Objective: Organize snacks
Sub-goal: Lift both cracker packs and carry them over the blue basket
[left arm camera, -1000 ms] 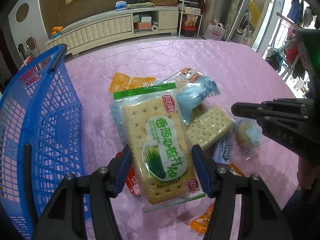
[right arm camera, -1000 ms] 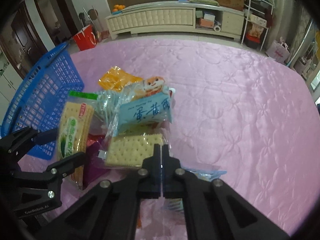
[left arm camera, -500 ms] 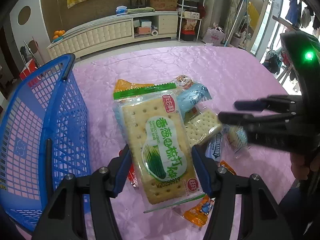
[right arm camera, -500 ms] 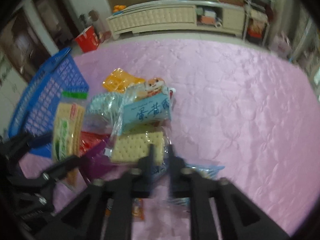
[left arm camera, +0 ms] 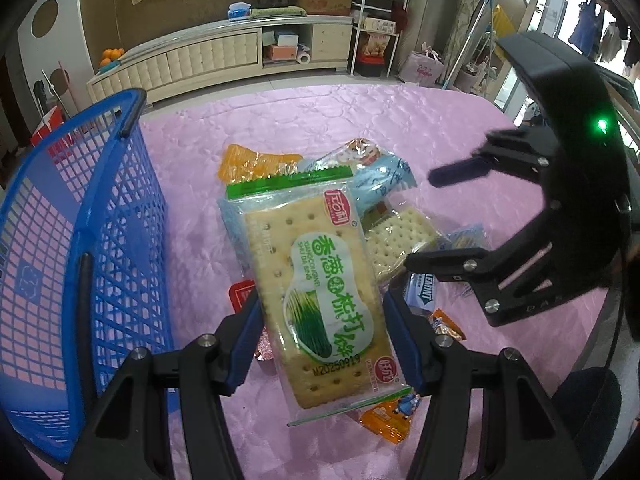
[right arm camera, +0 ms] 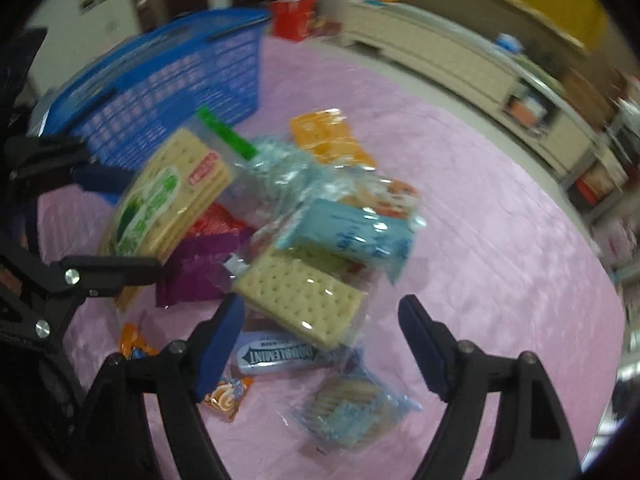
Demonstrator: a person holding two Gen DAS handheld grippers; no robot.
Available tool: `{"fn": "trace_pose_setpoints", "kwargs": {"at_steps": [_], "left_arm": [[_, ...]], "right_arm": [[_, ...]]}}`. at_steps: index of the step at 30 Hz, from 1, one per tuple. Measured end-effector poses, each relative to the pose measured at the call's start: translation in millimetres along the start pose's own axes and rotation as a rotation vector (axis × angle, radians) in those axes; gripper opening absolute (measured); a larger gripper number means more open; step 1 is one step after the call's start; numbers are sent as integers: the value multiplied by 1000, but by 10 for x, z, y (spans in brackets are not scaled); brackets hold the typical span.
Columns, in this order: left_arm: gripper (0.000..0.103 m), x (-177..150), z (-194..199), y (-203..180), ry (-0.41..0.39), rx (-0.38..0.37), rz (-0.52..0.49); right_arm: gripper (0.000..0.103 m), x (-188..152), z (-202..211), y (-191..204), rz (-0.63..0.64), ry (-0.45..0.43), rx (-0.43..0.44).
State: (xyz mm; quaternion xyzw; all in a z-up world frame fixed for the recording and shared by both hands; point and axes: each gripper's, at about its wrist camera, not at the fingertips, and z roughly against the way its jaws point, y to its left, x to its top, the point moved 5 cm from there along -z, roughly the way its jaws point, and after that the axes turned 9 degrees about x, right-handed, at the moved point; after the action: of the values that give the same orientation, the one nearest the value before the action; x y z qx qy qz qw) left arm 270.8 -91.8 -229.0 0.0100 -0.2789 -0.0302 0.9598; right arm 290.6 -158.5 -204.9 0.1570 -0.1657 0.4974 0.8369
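- Here the left gripper (left arm camera: 320, 340) is clenched on the scallion soda-cracker packet (left arm camera: 320, 288), one blue pad on each long edge, the packet lifted above the snack pile on the pink tablecloth (left arm camera: 400, 120)
- The right gripper (right arm camera: 320, 344) has just been opening and stands released with nothing pressed between its jaws; it hangs over the clear-wrapped plain cracker packet (right arm camera: 300, 296) and the Doublemint gum (right arm camera: 276, 354)
- Risk, as I judge it: the wrapper is slick and held only by its edges, so a quick swing toward the basket could let it slide out or tilt; squeezing harder could crack the biscuits
- The right wrist view is blurred, so a grab from here may pinch two wrappers at once, since the cracker packet overlaps the gum and the light blue cake packet (right arm camera: 348, 232)
- The two grippers are near each other over the pile and could collide
- The blue plastic basket (left arm camera: 100, 220) sits at the left edge of the table; the part of its inside that shows holds no snack yet
- Orange packets, a purple wrapper (right arm camera: 200, 272) and a small round-biscuit pack (right arm camera: 352, 404) remain loose on the cloth
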Motion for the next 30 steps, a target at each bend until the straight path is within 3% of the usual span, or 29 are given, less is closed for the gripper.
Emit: {"fn": "trace_pose_setpoints", "kwargs": {"at_steps": [9, 12, 14, 19, 25, 30], "left_arm": [[57, 11, -182, -14, 22, 8, 2], [57, 20, -207, -56, 31, 0, 4], [57, 22, -216, -55, 35, 1, 8], [57, 17, -151, -27, 21, 0, 12], [57, 7, 52, -85, -16, 4, -10], [57, -7, 454, -99, -78, 3, -7]], "right_arm": [[83, 125, -517, 59, 259, 229, 61], [82, 133, -602, 64, 284, 247, 75], [74, 136, -639, 94, 299, 238, 91], [67, 59, -517, 135, 310, 201, 69], [65, -38, -175, 147, 257, 144, 12], [65, -74, 182, 198, 199, 91, -53]]}}
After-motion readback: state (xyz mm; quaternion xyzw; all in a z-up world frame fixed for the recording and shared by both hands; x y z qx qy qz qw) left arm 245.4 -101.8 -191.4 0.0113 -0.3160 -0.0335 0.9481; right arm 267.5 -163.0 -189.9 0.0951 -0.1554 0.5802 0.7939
